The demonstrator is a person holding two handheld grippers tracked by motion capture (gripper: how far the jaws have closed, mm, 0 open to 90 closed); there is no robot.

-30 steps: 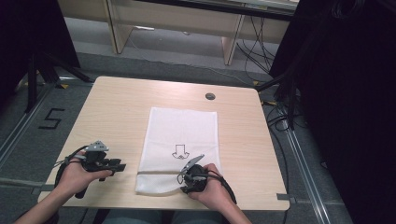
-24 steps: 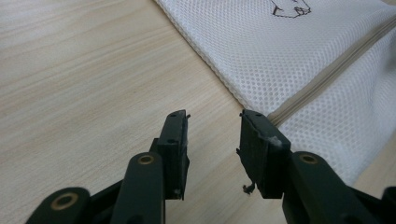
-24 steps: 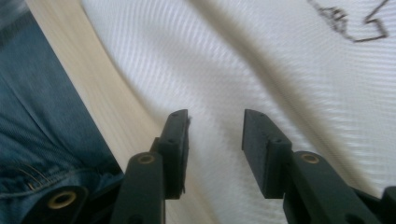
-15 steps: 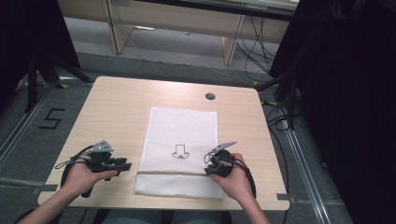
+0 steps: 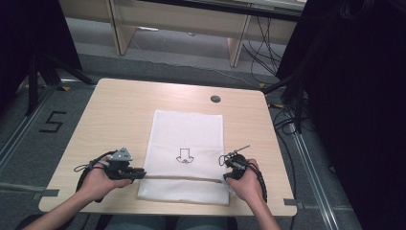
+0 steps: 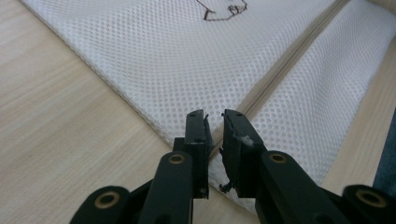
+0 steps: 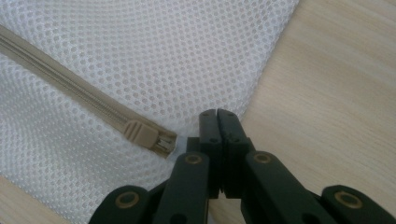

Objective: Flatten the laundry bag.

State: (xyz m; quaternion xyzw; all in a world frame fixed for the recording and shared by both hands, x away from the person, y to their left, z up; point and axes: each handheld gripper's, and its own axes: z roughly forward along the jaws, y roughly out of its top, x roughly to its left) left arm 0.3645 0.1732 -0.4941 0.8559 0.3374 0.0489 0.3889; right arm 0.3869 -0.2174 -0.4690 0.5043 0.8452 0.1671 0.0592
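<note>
One flat zipped mesh bag (image 5: pixel 186 158)

You get even overhead light on the table (image 5: pixel 119 110) — shadows stay soft, surroundings fall dark, and the high view looks slightly soft.

One mesh bag (image 5: pixel 186 143), two claws (image 5: pixel 136 173) (image 5: pixel 225 176).

Light wooden table (image 5: pixel 119 115) bears a white mesh laundry bag (image 5: pixel 186 132), lying flat
</note>
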